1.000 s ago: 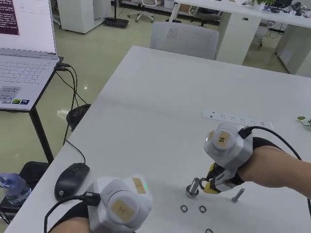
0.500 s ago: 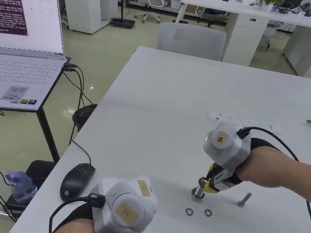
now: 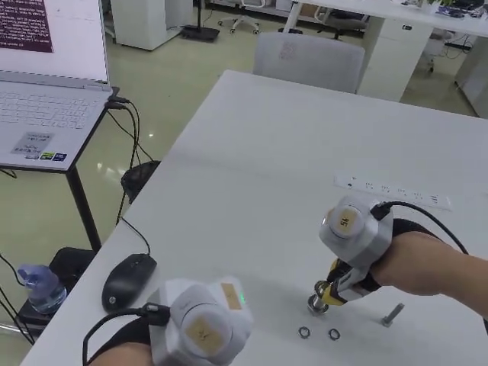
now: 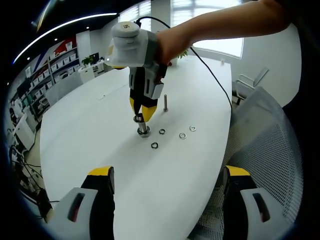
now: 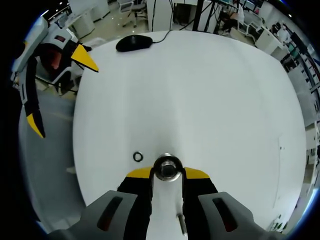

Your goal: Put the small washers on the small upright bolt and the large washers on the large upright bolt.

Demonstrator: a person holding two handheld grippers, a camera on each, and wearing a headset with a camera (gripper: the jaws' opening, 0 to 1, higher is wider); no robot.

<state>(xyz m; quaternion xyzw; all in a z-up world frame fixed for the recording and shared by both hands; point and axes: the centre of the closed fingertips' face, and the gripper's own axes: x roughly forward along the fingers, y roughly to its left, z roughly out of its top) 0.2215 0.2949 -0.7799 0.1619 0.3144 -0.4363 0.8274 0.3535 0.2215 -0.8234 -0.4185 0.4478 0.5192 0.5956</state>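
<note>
The large upright bolt (image 3: pixel 316 304) (image 4: pixel 143 130) stands near the table's front edge. My right gripper (image 3: pixel 326 290) (image 4: pixel 142 112) (image 5: pixel 168 173) is directly above it, shut on a large washer (image 5: pixel 168 166) held at the bolt's top. The small bolt (image 3: pixel 394 314) (image 4: pixel 165 102) stands to the right of it. Loose washers (image 3: pixel 304 332) (image 3: pixel 334 334) (image 4: pixel 154 145) (image 5: pixel 138 156) lie on the table just in front of the large bolt. My left gripper (image 3: pixel 202 329) (image 4: pixel 167 182) is open and empty, held back at the near left.
A black mouse (image 3: pixel 128 279) (image 5: pixel 134 43) lies at the table's left edge. A white power strip (image 3: pixel 393 192) lies further back. A laptop (image 3: pixel 42 114) sits on a stand to the left, and a grey chair (image 3: pixel 309 61) stands at the far end.
My right gripper has shifted left from beside the large bolt to right over its top, still holding the washer. The left gripper has stayed put; the head camera has drifted.
</note>
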